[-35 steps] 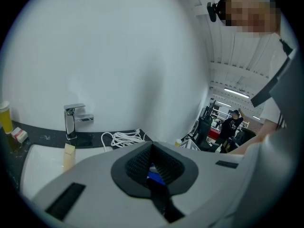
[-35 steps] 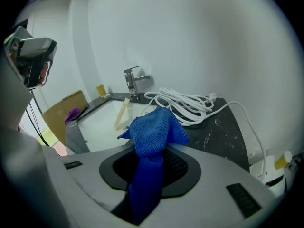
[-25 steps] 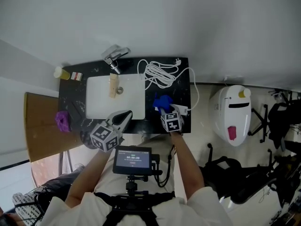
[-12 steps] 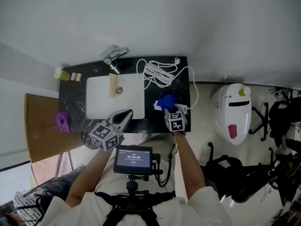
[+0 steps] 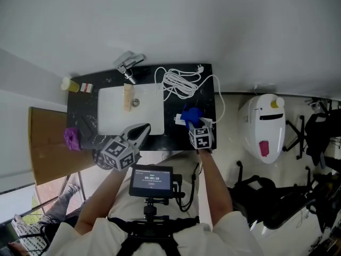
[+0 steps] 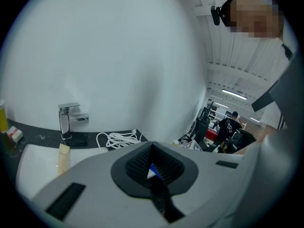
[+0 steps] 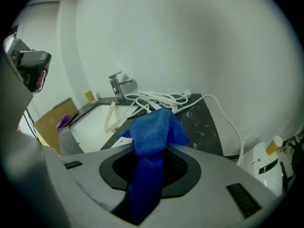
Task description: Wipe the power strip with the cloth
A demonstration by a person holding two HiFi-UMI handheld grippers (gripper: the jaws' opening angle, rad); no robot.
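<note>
Seen from above, a person stands at a dark surface (image 5: 205, 97) with a white sink (image 5: 114, 116) set into it, holding a gripper in each hand. Both forearms reach forward from the body.

The right forearm runs almost straight ahead. The right gripper (image 5: 194, 126) sits at the front edge of the surface, to the right of the sink. Its fingers (image 7: 190, 172) are clamped on a blue cloth (image 7: 153, 137), which bunches up above the tips and hangs down between them.

The cloth rests over the power strip (image 5: 179, 121), so only a small white end of the strip shows at the cloth's left side. The strip's white cable (image 5: 181, 82) lies coiled just behind it, near the back wall.

The left forearm angles out to the left. The left gripper (image 5: 141, 130) is held at the front edge of the sink and points toward the basin. Its fingers (image 6: 128, 167) are pressed together and hold nothing (a bit of blue shows through the gap in the pads).

A tap (image 5: 128, 65) stands behind the sink.
</note>
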